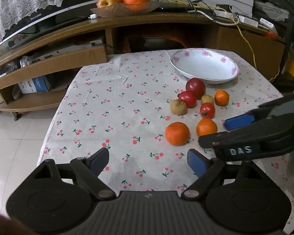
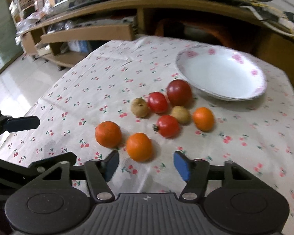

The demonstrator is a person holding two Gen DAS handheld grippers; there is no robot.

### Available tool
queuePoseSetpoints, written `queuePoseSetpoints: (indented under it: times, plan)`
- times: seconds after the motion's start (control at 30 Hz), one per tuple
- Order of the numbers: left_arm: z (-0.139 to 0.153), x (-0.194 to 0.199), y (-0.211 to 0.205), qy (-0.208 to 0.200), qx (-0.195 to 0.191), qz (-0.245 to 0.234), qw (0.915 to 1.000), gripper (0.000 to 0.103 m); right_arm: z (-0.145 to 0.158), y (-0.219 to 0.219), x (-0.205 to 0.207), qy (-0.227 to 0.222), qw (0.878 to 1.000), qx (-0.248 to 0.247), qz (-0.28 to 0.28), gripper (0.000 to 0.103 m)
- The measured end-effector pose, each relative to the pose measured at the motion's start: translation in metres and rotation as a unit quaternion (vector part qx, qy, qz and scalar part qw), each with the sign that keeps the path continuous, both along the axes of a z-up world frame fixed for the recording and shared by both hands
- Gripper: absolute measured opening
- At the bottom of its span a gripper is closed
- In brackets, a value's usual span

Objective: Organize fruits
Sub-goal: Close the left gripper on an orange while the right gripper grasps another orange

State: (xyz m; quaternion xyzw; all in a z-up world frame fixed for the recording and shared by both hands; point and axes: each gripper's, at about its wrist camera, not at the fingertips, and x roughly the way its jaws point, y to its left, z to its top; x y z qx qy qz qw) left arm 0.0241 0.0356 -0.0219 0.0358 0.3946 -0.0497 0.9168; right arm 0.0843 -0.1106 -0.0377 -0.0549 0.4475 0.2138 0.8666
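On the cherry-print tablecloth (image 1: pixel 117 101) lies a cluster of fruit: three oranges, three red fruits (image 2: pixel 179 92) and two brown kiwis (image 2: pixel 140 107). Behind the cluster sits an empty white plate (image 2: pixel 221 72) with pink flowers, also in the left wrist view (image 1: pixel 204 66). My right gripper (image 2: pixel 146 166) is open. The nearest orange (image 2: pixel 139 146) sits just ahead of its blue pads, partly between the tips and untouched. From the left wrist view the right gripper (image 1: pixel 212 131) reaches in beside that orange (image 1: pixel 206 127). My left gripper (image 1: pixel 148 162) stands open over bare cloth, left of another orange (image 1: pixel 177 133).
A wooden TV stand (image 1: pixel 127 23) runs behind the table, with a brown bowl of fruit (image 1: pixel 125 7) and loose cables (image 1: pixel 225 15) on top. The table's left edge drops to a tiled floor (image 1: pixel 19 137). The left gripper (image 2: pixel 56 139) shows at the left of the right wrist view.
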Motion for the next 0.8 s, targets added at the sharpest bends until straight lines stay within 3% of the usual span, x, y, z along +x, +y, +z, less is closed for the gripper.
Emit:
queuePoseSetpoints:
  times: [0.07,0.13,0.2,0.23,0.47,0.6,0.8]
  plan:
    - [-0.002,0.002,-0.001,0.002,0.000,-0.006,1.0000,0.091,-0.003,0.005,0.004,0.005,1.000,-0.005,0.008,0.045]
    - [-0.004,0.004,-0.003,0.003,0.002,-0.014,0.9999,0.088,-0.002,0.008,0.007,-0.001,1.000,-0.010,0.015,0.031]
    - [-0.004,0.006,-0.005,0.005,-0.005,-0.025,0.9997,0.064,-0.001,0.007,0.010,0.006,1.000,-0.006,0.013,0.030]
    - [-0.005,0.008,-0.006,0.009,-0.011,-0.033,0.9993,0.061,0.001,0.005,0.009,0.007,1.000,-0.006,0.011,0.030]
    - [-0.009,0.023,-0.028,0.000,-0.009,-0.061,0.9981,0.060,0.013,-0.022,0.003,0.010,1.000,0.013,-0.013,0.030]
    - [-0.013,0.033,-0.042,-0.012,0.018,-0.068,0.9975,0.062,0.012,-0.036,0.001,0.012,0.999,0.013,-0.032,0.030]
    - [-0.025,0.045,-0.049,0.003,0.027,-0.068,0.9973,0.062,0.008,-0.048,0.000,0.025,0.999,0.016,-0.043,0.030]
